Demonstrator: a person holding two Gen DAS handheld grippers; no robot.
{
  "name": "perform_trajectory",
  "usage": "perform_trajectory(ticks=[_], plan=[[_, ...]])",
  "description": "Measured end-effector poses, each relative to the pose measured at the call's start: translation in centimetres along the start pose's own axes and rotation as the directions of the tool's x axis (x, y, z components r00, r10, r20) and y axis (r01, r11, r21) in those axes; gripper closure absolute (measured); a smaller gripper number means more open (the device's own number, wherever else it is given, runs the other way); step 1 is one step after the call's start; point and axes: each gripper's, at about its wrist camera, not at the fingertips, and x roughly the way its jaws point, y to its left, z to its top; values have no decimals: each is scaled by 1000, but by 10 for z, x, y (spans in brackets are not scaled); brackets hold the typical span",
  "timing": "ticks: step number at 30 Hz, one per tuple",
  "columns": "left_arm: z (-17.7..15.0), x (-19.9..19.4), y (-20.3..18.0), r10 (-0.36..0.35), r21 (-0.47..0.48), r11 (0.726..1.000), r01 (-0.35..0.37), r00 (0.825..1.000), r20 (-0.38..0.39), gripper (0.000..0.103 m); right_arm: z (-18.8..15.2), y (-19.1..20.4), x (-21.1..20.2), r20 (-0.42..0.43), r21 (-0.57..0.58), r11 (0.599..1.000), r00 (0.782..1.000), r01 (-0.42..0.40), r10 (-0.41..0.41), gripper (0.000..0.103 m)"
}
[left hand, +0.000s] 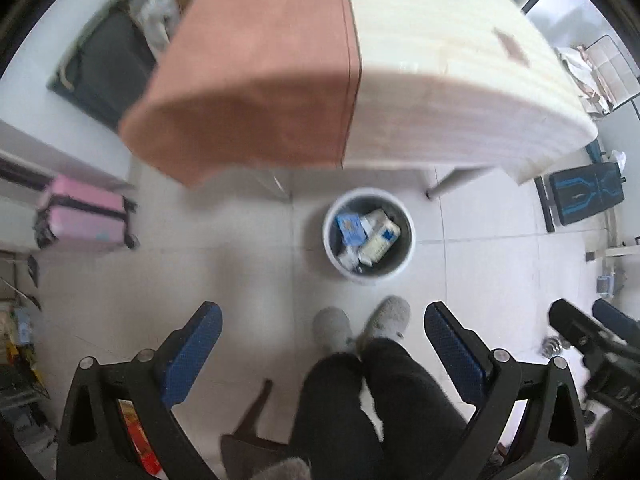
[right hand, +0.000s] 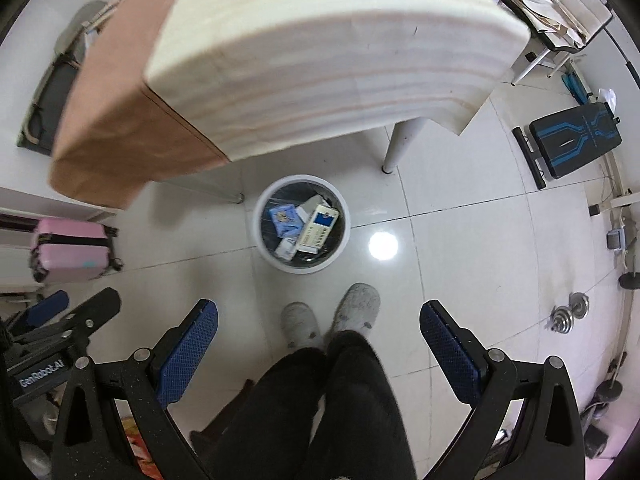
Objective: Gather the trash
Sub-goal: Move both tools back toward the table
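While both hang above the bin, left gripper and right gripper: jaws wide, empty; cartons binned; next, seek table litter.

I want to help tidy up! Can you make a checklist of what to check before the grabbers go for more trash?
1. Left gripper open and holding nothing: ok.
2. Right gripper open and holding nothing: ok.
3. Round white trash bin with dark liner upright on the tiled floor: ok.
4. Blue and white cartons lie inside the bin, below its rim: ok.
5. More trash on the cloth-covered table: cannot tell, far end is blurred.
6. Person's grey slippers stand apart from the bin: ok.
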Motion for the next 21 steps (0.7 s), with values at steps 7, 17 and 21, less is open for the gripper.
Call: perform_trajectory(ticks=[7,17,21], plan=[[69,-47,-11,65,0,998,-66,989,132,0,48,-10,-69,83,89,994,995,-61,54,1],[232,-40,-78,76,109,990,-95,983,167,0,216,-65,-77,123,173,984,992,-36,15,1],[315,-13,-131,89,179,977,-113,987,134,0,314,-93,-49,89,173,985,996,-23,8,1]])
